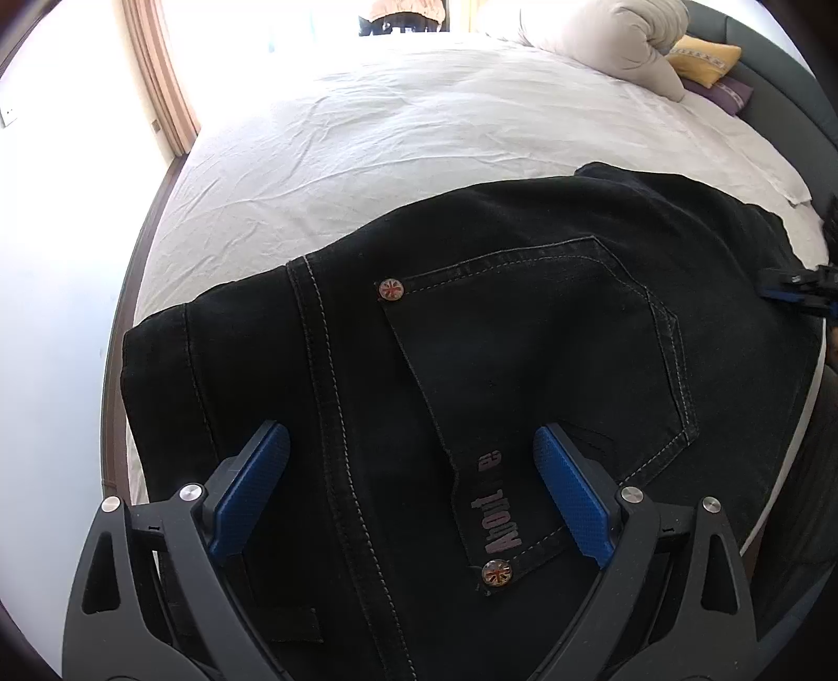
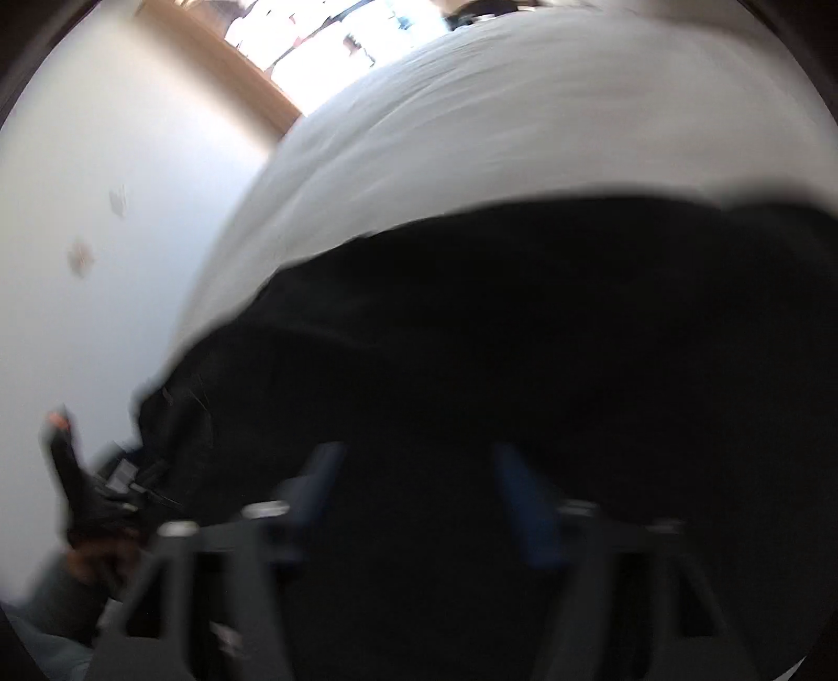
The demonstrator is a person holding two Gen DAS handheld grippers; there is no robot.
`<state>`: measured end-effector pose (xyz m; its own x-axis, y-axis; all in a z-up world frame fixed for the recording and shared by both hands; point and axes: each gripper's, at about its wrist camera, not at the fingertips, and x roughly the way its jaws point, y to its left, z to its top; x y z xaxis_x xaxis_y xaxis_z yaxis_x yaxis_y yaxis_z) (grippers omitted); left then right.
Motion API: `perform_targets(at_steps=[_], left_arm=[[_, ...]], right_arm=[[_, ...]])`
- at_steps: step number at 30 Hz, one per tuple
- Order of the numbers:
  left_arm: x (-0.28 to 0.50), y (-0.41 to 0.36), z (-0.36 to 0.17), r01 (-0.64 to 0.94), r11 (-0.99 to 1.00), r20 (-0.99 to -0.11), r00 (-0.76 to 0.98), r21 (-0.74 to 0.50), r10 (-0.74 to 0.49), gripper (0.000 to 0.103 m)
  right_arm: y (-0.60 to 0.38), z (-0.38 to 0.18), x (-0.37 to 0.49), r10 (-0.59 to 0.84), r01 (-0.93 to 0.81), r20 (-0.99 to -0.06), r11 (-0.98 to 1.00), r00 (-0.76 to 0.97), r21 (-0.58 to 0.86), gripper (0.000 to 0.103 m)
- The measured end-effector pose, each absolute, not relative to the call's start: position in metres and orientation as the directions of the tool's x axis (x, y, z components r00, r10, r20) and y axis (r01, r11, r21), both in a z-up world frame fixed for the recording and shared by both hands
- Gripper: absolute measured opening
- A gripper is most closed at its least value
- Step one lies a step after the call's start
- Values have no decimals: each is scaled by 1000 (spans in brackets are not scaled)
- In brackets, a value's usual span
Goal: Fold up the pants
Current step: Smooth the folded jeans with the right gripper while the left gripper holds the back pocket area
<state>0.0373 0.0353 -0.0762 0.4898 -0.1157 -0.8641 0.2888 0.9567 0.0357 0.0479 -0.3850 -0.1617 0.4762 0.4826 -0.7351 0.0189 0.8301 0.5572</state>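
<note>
Black denim fills the near part of both views: your pants (image 1: 524, 325) lie on the white bedsheet (image 1: 393, 136), seat side up, with a back pocket (image 1: 550, 356) and its two flag-pattern rivets in plain sight. They look already doubled over, one half stacked on the other, so the lengthwise fold seems done; the shorter cross folds still appear to be ahead of you, though how the legs lie is out of frame.

Your left gripper (image 1: 411, 456) hovers over the pocket and waistband area with its blue pads spread wide, pinching nothing. Your right gripper (image 2: 419, 471) is smeared by motion blur, yet its fingers also read as parted over the dark cloth, with no fabric between them.

Farther out, a rolled duvet (image 1: 602, 36) and a yellow cushion (image 1: 704, 57) sit at the head of the bed.
</note>
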Motion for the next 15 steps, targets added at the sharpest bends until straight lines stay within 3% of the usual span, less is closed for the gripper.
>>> perform_targets(at_steps=[3,5,6,10,13,15], left_arm=[[37,35,-77,285,958,-866,488,41,-108,96],[36,33,-75,276,960,-868,488,54,-92,96],[35,31,-73,270,961,-868,488,57,-86,96],[34,28,-70,269,961,-874,481,67,-73,96],[34,32,-70,273,960,-875,477,64,-77,96],[31,38,-68,258,964,-877,476,68,-66,96]], right_arm=[[-467,-154,7,359,221,-738,798,571,560,42],[-512,-142,-17,235,347,-758,780,609,521,59],[-535,-135,-31,212,385,-735,741,643,551,62],[-568,-127,-55,192,388,-690,709,698,589,73],[-588,-160,-61,136,507,-779,688,612,519,73],[-603,-174,-75,91,578,-803,647,589,498,63]])
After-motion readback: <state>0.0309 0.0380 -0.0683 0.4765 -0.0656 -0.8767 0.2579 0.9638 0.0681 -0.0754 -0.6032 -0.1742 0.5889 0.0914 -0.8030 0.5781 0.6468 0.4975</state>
